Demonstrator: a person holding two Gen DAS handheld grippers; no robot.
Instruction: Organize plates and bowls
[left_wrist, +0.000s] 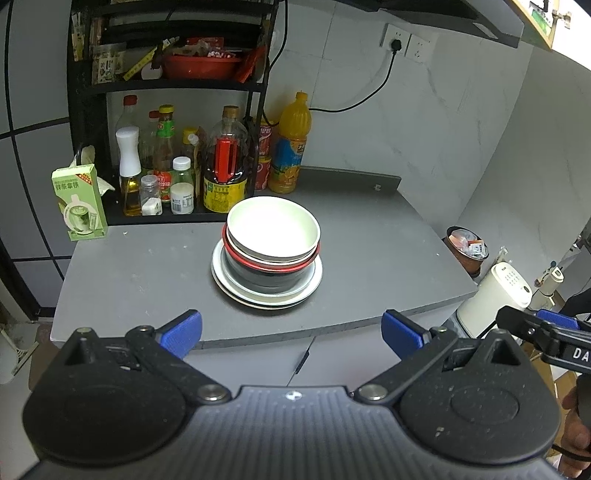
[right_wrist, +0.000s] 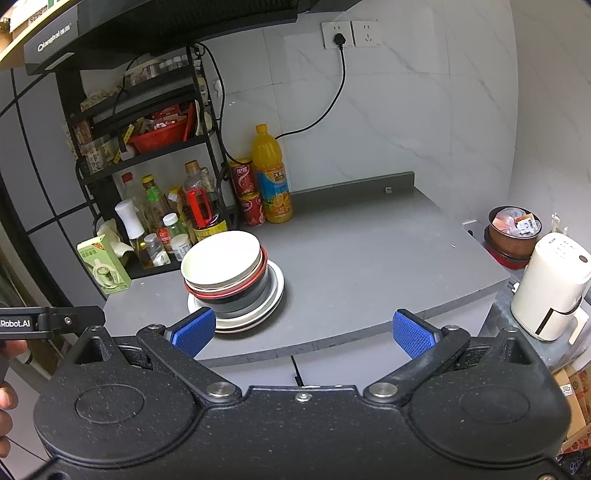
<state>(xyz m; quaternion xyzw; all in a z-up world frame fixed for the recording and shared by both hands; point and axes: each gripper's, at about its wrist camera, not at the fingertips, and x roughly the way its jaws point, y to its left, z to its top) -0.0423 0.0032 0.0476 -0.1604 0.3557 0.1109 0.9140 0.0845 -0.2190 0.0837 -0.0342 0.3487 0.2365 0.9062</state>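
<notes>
Ahead of my blue, cross-hatched fingers (left_wrist: 183, 330) a white bowl (left_wrist: 272, 232) on a red-rimmed black bowl (left_wrist: 266, 275), white plates (left_wrist: 221, 280) beneath, plain grey desk (left_wrist: 369, 251), orange juice bottle (left_wrist: 290, 147) beyond, pale green carton (left_wrist: 79, 203) far left, cream kettle (right_wrist: 550, 284) right of my fingers

I count one stack of dishes (left_wrist: 266, 258) at the frame's centre: two plates (left_wrist: 266, 298) at the bottom and, as far as I can tell, three nested bowls (left_wrist: 273, 230) above. Behind it I see one orange juice bottle (left_wrist: 290, 147), two red cans (right_wrist: 248, 195), one green carton (left_wrist: 79, 203), left, and two wall sockets (right_wrist: 351, 33) at the top.
</notes>
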